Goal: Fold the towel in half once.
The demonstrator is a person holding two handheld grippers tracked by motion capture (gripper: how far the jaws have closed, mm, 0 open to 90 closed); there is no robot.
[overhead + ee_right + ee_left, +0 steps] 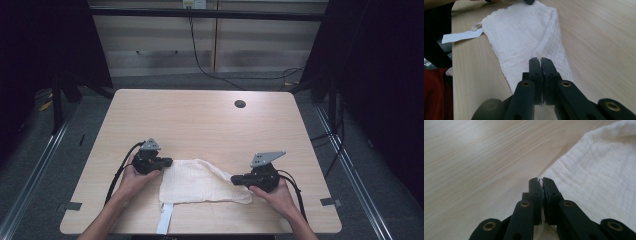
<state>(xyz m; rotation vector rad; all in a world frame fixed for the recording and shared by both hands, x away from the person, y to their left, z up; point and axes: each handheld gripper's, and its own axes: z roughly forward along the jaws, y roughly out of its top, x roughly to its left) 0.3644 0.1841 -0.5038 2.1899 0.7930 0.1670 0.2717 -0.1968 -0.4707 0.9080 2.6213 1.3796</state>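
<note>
A white woven cloth (200, 182) lies flat on the wooden table (200, 120), near its front edge. At the cloth's left corner my left gripper (168, 162) is shut, and in the left gripper view a sliver of the cloth (599, 170) sits pinched between the gripper's (541, 182) tips. On the right side my right gripper (235, 179) is shut on the cloth; in the right gripper view a raised fold of the cloth (524, 32) runs into the gripper's (540, 61) closed jaws. A white tag strip (165, 220) hangs from the cloth over the front edge.
A round cable hole (240, 104) sits at the table's far right. Bare wood stretches beyond the cloth. Cabinets (210, 45) with a trailing black cable stand behind the table. The table's front edge (452, 75) is close to the cloth, with red fabric (435, 95) below it.
</note>
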